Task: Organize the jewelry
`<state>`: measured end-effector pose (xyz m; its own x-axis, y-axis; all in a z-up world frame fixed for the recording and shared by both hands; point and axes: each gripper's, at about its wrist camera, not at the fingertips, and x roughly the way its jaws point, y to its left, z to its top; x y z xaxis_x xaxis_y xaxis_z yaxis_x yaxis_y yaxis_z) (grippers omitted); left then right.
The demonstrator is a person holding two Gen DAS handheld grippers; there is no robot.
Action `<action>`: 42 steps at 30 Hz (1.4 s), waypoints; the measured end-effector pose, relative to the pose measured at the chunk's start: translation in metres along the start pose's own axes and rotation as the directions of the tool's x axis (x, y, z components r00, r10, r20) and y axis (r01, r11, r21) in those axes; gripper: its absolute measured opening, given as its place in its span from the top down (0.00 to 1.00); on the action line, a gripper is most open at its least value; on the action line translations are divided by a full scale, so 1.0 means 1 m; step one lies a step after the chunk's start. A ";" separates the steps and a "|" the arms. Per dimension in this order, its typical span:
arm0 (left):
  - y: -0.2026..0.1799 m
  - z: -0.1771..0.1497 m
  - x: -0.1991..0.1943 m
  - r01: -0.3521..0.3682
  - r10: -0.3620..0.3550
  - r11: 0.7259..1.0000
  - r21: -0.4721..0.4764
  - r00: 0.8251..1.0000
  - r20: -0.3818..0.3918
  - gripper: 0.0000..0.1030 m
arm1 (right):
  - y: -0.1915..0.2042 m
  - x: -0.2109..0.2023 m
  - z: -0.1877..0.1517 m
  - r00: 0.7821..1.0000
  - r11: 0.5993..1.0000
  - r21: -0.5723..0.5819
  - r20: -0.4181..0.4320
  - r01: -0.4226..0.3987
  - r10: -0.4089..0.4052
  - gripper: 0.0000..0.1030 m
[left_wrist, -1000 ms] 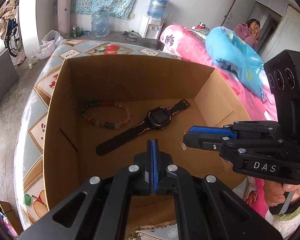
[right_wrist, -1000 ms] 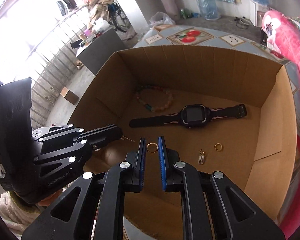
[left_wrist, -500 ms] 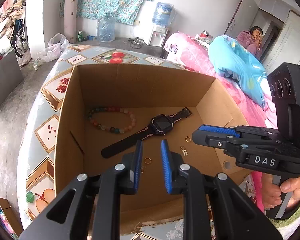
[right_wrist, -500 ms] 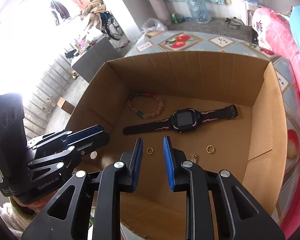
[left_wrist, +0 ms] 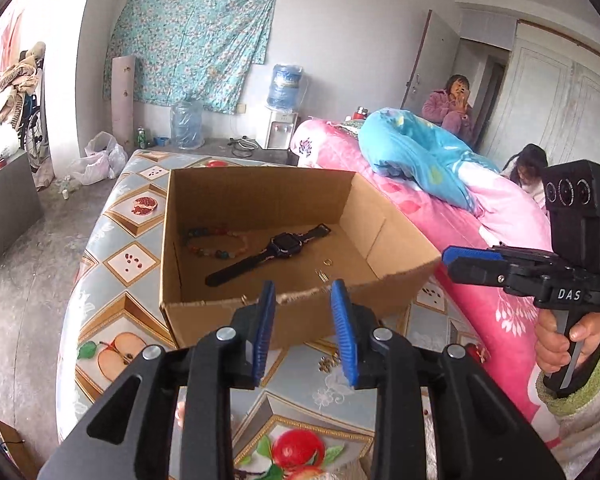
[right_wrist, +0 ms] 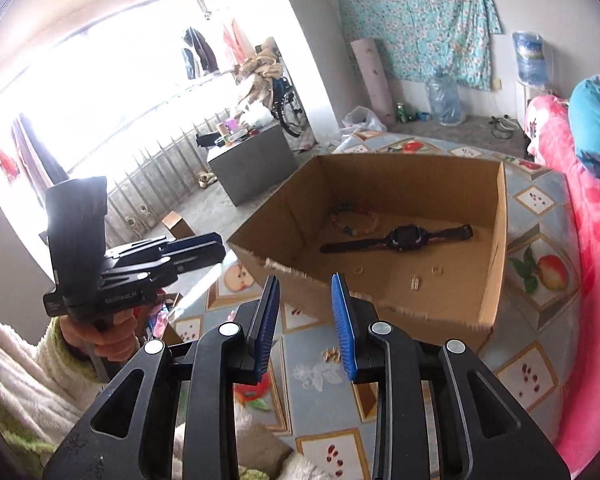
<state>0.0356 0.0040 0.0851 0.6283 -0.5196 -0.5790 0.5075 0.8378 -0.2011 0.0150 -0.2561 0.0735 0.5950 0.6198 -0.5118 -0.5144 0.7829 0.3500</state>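
A bedroom in daylight: a turquoise floral cloth (left_wrist: 192,46) hangs on the white wall; beneath it stand a clear plastic water jug (left_wrist: 186,123) and a white dispenser topped with a blue bottle (left_wrist: 284,120); the bare concrete floor (left_wrist: 28,248) runs to a bright barred window (right_wrist: 100,92); a grey block cabinet (right_wrist: 252,160) stands near it; a pink bedspread (left_wrist: 492,240) lies rumpled with a blue quilt (left_wrist: 416,152); white wardrobe doors (left_wrist: 560,112) close the far corner.

Black left gripper (left_wrist: 303,330) and right gripper (right_wrist: 305,322) bear blue pads; fuzzy cream-green sleeves (right_wrist: 16,376).
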 end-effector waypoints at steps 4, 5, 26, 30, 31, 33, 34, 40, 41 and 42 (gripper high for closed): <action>-0.018 -0.029 0.000 0.014 -0.013 0.999 0.045 1.000 -0.023 0.72 | -0.013 0.014 -0.045 0.996 0.991 0.113 -0.066 0.073 -0.066 0.74; -0.021 -0.035 0.006 0.012 -0.010 0.999 0.049 0.999 -0.040 0.71 | -0.018 0.018 -0.053 0.993 0.985 0.146 -0.081 0.097 -0.086 0.74; -0.047 -0.079 0.136 -0.043 0.097 0.972 0.230 0.969 -0.228 0.80 | -0.050 0.055 -0.101 0.983 0.941 0.301 -0.139 0.155 -0.118 0.73; -0.046 -0.078 0.145 -0.052 0.105 0.973 0.226 0.967 -0.232 0.87 | -0.052 0.057 -0.102 0.983 0.939 0.308 -0.143 0.154 -0.114 0.73; -0.047 -0.077 0.147 -0.051 0.105 0.972 0.227 0.967 -0.232 0.87 | -0.052 0.057 -0.102 0.983 0.938 0.310 -0.145 0.154 -0.114 0.73; -0.049 -0.077 0.149 -0.056 0.112 0.969 0.241 0.967 -0.228 0.88 | -0.052 0.057 -0.103 0.983 0.937 0.312 -0.147 0.154 -0.112 0.73; -0.051 -0.077 0.150 -0.058 0.116 0.967 0.248 0.967 -0.226 0.88 | -0.053 0.057 -0.103 0.983 0.937 0.315 -0.147 0.155 -0.113 0.73; -0.049 -0.076 0.151 -0.054 0.109 0.971 0.234 0.968 -0.227 0.91 | -0.053 0.056 -0.105 0.983 0.934 0.323 -0.145 0.154 -0.112 0.73; -0.049 -0.077 0.150 -0.054 0.106 0.972 0.227 0.968 -0.227 0.92 | -0.053 0.056 -0.104 0.983 0.934 0.323 -0.145 0.155 -0.113 0.73; -0.048 -0.076 0.150 -0.053 0.105 0.974 0.220 0.968 -0.228 0.93 | -0.053 0.056 -0.104 0.983 0.934 0.323 -0.144 0.155 -0.113 0.73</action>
<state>0.0608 -0.1015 -0.0527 0.5272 -0.3774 -0.7614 0.5904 0.8071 0.0088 0.0108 -0.2686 -0.0550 0.5545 0.5128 -0.6555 -0.1889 0.8446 0.5009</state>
